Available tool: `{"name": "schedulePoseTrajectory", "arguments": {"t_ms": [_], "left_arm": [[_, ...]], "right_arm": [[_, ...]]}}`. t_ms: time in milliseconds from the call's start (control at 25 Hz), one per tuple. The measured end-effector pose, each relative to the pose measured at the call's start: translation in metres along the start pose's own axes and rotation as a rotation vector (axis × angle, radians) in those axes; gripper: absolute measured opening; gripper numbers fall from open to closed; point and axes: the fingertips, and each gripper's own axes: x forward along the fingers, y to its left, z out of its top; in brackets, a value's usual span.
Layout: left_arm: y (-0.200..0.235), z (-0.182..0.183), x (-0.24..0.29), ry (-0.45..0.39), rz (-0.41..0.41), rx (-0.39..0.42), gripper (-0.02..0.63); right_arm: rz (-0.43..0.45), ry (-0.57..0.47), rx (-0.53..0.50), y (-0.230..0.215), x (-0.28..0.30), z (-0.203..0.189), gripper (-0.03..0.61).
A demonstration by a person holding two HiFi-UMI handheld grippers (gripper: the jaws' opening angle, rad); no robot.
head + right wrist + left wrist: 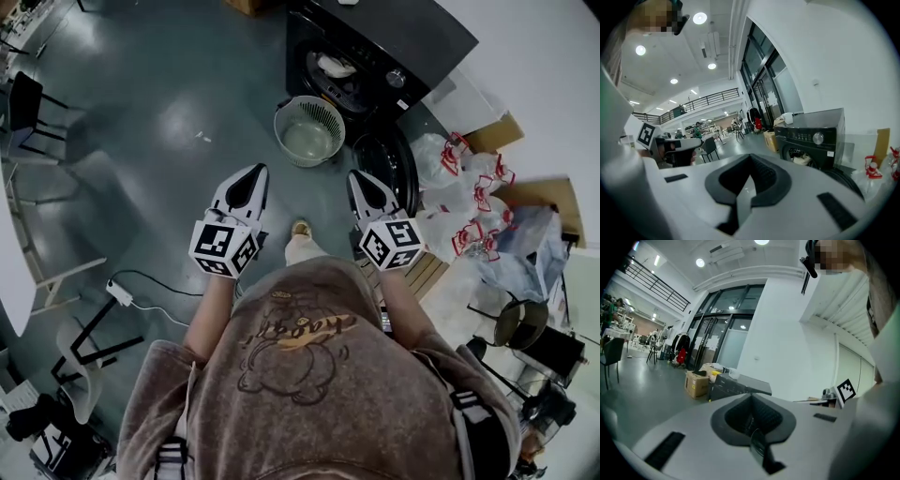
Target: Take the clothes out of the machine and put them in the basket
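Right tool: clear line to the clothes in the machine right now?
Probably yes. The door hangs open, the clothes show inside the machine, and the basket stands on the floor just left of the way in. The right tool is shut, empty and well short of the opening.

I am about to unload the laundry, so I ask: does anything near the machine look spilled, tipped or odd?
Nothing looks spilled or damaged. The machine has its door open with clothes inside, and the basket stands upright before it. Only the plastic bags piled right of the door look untidy.
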Motion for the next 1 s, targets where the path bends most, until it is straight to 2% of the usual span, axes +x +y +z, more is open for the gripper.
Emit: {"name": "schedulePoseTrajectory", "arguments": {"t_ms": [280,560,760,1000], "left_arm": [[0.006,0.024,0.078,-0.013,-0.023,0.026,0.003],[0.043,0.038,0.123,0.003,-0.042,0.035,0.003],[0.067,0.047,0.172,0.036,-0.123,0.050,0.003],[0.099,0.069,0.235,0.095,-0.262,0.076,0.003]], "right_arm": [[-0.012,-0.004,0.003,-0.057,0.038,0.030,-0.003],[-0.021,-0.006,0.004,-0.069,0.082,0.048,-0.003],[-0.055,-0.008,0.013,-0.078,0.119,0.056,-0.003],[-0.198,-0.053,0.090,-0.103,0.163,0.073,-0.003]]}}
